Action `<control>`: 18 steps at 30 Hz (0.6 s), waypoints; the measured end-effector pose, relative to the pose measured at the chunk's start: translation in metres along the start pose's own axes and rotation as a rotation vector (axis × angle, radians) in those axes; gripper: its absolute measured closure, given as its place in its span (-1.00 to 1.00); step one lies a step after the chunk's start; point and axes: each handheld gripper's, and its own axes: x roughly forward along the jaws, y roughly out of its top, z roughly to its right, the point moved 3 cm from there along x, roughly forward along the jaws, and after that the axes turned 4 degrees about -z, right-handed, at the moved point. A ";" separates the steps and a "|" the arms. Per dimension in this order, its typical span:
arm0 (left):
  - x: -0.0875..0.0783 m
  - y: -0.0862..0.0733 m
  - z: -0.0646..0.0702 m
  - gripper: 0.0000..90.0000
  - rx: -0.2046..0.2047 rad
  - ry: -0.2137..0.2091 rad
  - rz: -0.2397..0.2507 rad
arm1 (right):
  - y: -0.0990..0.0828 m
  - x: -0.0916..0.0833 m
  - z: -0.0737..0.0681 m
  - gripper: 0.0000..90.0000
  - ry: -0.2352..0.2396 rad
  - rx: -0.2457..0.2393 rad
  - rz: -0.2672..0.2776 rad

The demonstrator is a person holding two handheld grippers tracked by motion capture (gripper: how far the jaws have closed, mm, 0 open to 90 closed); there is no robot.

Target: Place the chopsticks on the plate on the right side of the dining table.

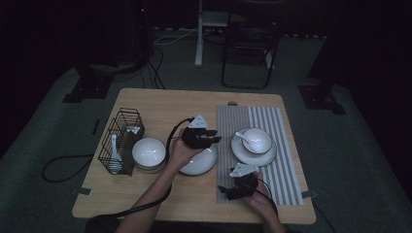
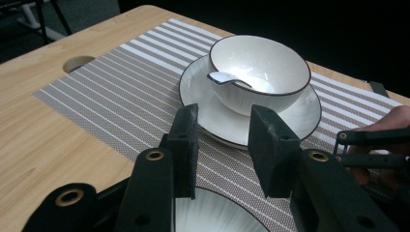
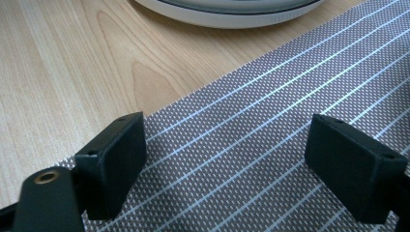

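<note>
Plate (image 1: 198,162), white and empty, lies on the wooden table (image 1: 160,104) with its right edge on the left border of the striped mat (image 1: 286,145). It is directly under the left gripper (image 1: 214,139). In the left gripper view its ribbed rim shows at the bottom, between and below the two black jaws. These jaws stand at a moderate gap with nothing between them; they do not touch the plate. The person's left hand (image 1: 180,151) holds this gripper above the plate, pointing toward the right side of the table.

Further right on the mat there is a second plate (image 2: 241,121) with a dark rim, and a white bowl (image 2: 261,65) stands on it. A white spoon (image 2: 227,79) lies inside this bowl.

The right gripper (image 3: 227,164) is at the near left corner of the mat, held low by the right hand (image 1: 262,201). Its jaws are wide apart and empty, and between them I see only the woven mat. It is near the first plate but apart from it.

On the left of the first plate stands another white bowl (image 1: 148,153), just beside a black wire basket (image 1: 121,138). One more white spoon (image 1: 114,155) leans in that basket.
</note>
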 end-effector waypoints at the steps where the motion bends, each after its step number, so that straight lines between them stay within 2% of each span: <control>1: -0.003 0.000 0.000 0.42 0.004 0.002 0.003 | 0.000 0.000 0.000 -0.67 0.000 -0.001 0.000; 10: -0.025 0.000 0.002 0.34 0.052 0.028 -0.011 | 0.000 0.000 0.000 -0.67 0.001 0.001 0.000; 18: -0.048 0.002 0.001 0.31 0.058 0.049 0.005 | 0.000 0.000 0.000 -0.67 0.003 0.003 -0.001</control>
